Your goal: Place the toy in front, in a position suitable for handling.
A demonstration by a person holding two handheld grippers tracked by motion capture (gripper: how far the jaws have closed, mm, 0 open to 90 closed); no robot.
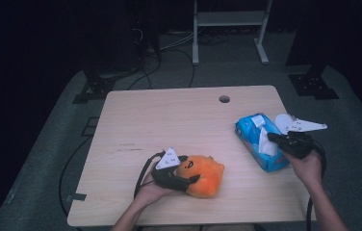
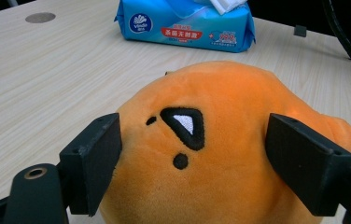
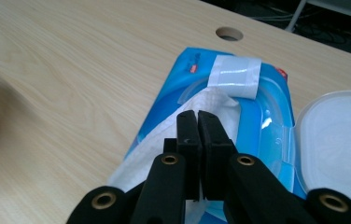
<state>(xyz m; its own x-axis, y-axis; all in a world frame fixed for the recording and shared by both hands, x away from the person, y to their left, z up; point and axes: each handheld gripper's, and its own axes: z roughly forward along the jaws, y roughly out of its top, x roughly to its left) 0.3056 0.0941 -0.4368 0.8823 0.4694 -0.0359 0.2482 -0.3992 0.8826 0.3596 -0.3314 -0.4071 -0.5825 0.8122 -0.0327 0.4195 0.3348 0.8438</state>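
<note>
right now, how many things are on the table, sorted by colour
orange: 1, the plush, held between the jaws of the left gripper
blue: 1, the wipes pack, lid flipped open
white: 1, the wipe sticking out of the pack, pinched by the right gripper
total: 3

wipes pack (image 2: 187, 25) top cropped, label unreadable

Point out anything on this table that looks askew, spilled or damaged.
Nothing looks damaged or spilled. The blue wipes pack lies at an angle near the table's right edge, lid flipped open, one white wipe pulled partly out between the right gripper's shut jaws. The left gripper brackets the orange plush toy.
</note>
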